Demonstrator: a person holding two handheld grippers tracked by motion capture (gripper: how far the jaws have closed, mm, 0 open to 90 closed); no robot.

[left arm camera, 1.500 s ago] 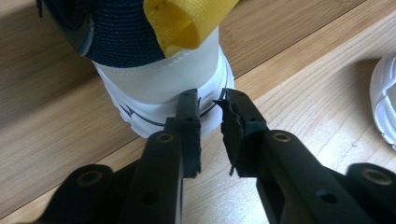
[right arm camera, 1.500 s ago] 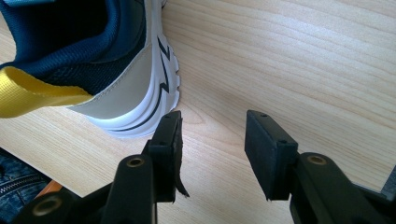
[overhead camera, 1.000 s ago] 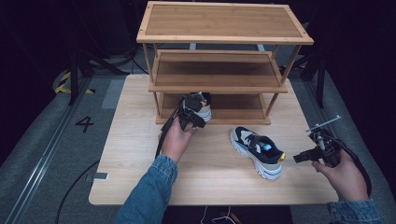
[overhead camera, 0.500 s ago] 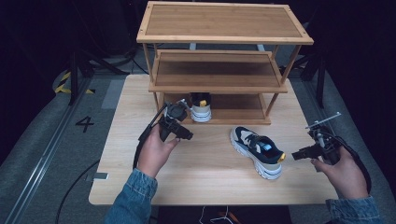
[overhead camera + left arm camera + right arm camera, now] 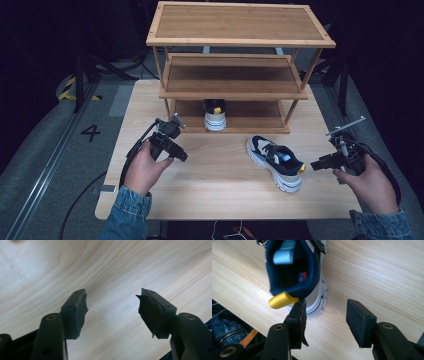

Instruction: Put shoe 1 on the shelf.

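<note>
Over table, left hand (image 5: 145, 170) angled rightward

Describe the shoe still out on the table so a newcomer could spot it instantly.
Start at the wooden three-tier rack at the back of the table. In front of its right half, on the bare tabletop, a sneaker lies alone. Unlike the matching shoe tucked on the bottom shelf, it sits in the open, yellow heel tab toward the right gripper.
</note>
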